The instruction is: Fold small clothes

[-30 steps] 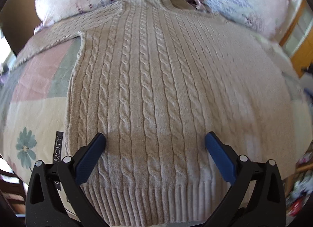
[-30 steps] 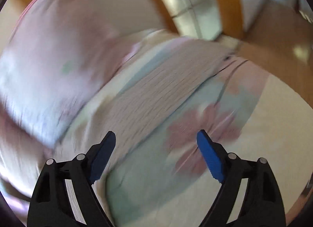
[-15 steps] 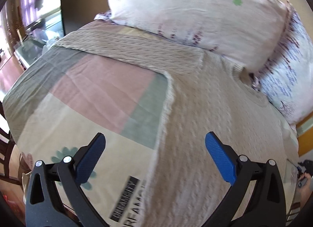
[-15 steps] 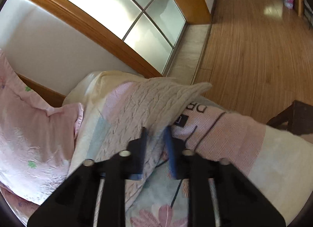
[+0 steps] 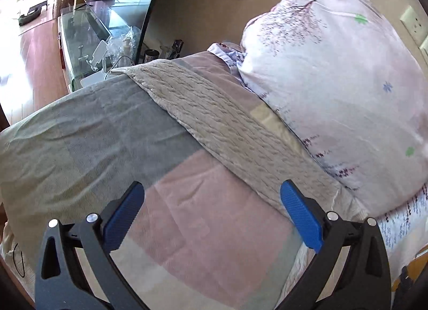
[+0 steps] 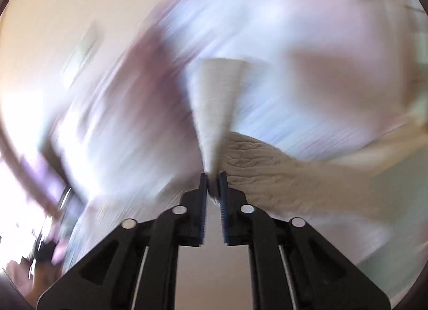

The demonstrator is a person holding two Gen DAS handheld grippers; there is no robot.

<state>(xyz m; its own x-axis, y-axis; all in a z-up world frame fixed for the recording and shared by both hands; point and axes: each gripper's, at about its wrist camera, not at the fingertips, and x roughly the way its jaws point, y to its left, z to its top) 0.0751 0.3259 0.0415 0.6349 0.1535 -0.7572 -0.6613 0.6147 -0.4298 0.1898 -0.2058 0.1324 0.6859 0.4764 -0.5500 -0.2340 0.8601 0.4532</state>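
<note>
Though the right view is badly blurred, the right gripper [image 6: 213, 176] clearly has its fingers clamped on a cuff of the beige cable-knit sweater [image 5: 227, 133] — thick, soft, floppy, likely to sag when lifted; best taken at cuff or hem. The other sleeve lies across the bed [image 5: 80, 144] beside the pillow [image 5: 347, 82]. Left gripper [image 5: 211, 213] hovers, fingers wide apart — a glass side table [image 5: 80, 34] stands beyond.

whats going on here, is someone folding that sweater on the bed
Yes. A person holding tongs in each hand is folding a beige cable-knit sweater on a patchwork bedspread. The right tongs are shut on a sweater sleeve, lifted clear of the bed; that view is motion-blurred. The left tongs are open and hold nothing, poised over the bedspread beside the other sleeve, which lies flat along a floral pillow.
</note>
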